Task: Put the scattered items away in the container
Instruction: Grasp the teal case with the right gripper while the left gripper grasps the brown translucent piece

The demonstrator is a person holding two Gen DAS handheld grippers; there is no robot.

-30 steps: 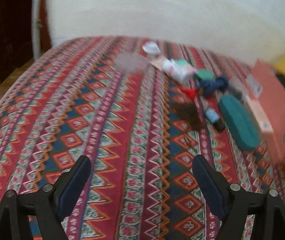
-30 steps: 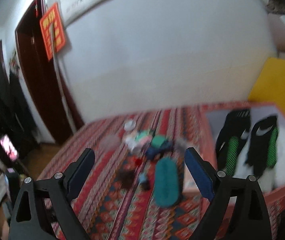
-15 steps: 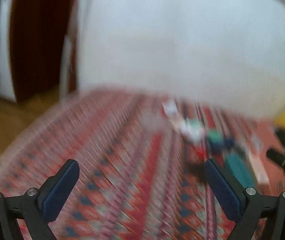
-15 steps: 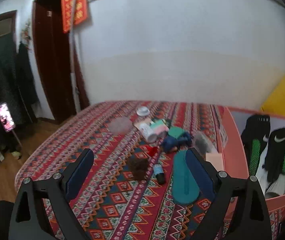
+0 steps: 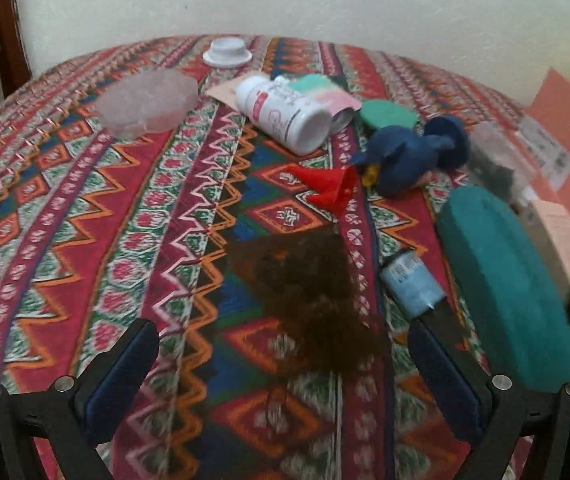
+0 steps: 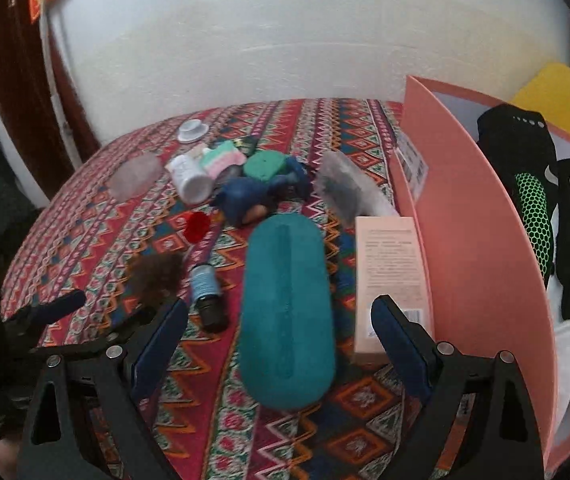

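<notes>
Both grippers sit lower and closer to the clutter than a second ago; the left gripper point(image 5: 281, 364) has spread wider, its jaws apart over a brown tuft point(image 5: 305, 300), gripping nothing. The right gripper point(image 6: 281, 344) is likewise apart and empty, straddling one teal case point(image 6: 287, 308). Counted: one white bottle point(image 5: 285, 114), one red cone point(image 5: 335, 190), one blue vial point(image 5: 413, 284), one white cap point(image 5: 227, 53), two black gloves point(image 6: 541, 208) inside the pink box point(image 6: 477, 248) at the bed's right edge. Patterned bedspread point(image 5: 85, 220), white wall point(image 6: 285, 40), dark door.
</notes>
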